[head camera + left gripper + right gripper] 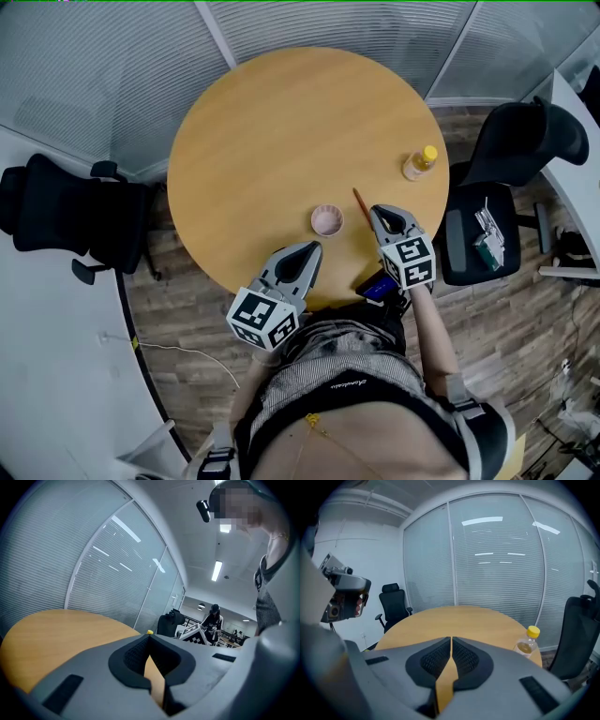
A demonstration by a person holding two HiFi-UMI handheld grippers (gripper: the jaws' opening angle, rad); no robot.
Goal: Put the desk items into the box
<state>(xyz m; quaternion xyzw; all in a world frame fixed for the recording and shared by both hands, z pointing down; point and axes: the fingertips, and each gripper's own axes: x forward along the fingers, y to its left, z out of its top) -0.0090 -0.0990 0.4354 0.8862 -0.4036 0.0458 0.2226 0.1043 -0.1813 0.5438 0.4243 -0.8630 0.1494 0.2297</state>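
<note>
- Two grippers hang over the near edge of the worktop [281, 122]. The left gripper [307, 249] has its jaws clenched tip to tip with nothing between them. The right gripper [382, 213] is the same, jaws pressed together and empty.
- One small pink cup [327, 220] stands on the worktop between the two grippers, just ahead of them.
- One thin brown stick [360, 202], perhaps a pencil, lies just beside the cup, close to the right gripper's tips.
- One clear bottle [421, 163] with a yellow cap stands upright near the worktop's right rim, well apart from the cup.
- One blue thing [380, 287] sits at the near rim, partly hidden under the right gripper; what it is cannot be told.
- The worktop is one round slab of light wood.
- Two black office chairs: one [56, 211] on the left, one [511, 141] on the right with small items on its seat.
- The floor [187, 300] is wood planks, and glass walls with closed blinds [94, 66] curve behind.
</note>
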